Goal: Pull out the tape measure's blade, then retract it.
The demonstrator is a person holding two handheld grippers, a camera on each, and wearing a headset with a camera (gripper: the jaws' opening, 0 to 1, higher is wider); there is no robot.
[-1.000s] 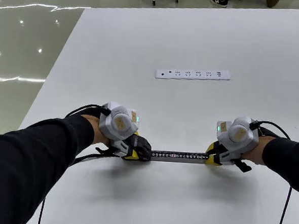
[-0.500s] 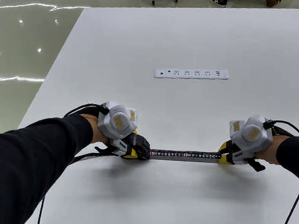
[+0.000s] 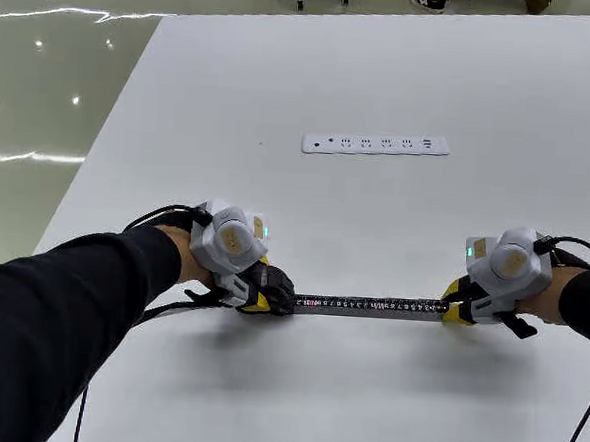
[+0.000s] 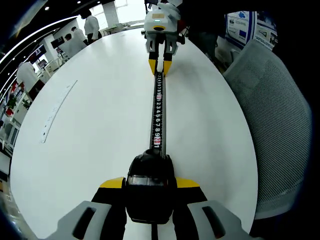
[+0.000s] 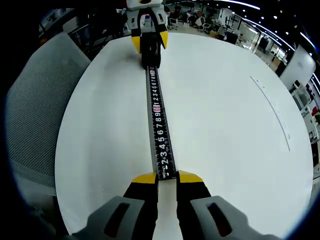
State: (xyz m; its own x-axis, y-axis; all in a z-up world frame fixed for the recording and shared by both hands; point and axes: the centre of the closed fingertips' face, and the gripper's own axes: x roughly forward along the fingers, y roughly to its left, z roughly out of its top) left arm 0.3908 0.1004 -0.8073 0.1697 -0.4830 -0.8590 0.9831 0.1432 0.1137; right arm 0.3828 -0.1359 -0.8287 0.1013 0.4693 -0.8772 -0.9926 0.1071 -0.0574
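Note:
A black tape measure case sits low on the white table, held between the yellow-tipped jaws of my left gripper. Its dark numbered blade runs straight out to the right, just above the tabletop. My right gripper is shut on the blade's tip. In the right gripper view the case and the left gripper lie far ahead; in the left gripper view the right gripper stands at the blade's far end.
A white power strip lies flat further back on the table. The table's left edge drops to a shiny floor. A grey mesh chair stands beside the table. Black cables trail from both grippers.
My right gripper has moved to the right with the blade's tip, so more blade is drawn out of the case. The left gripper and case have stayed put.

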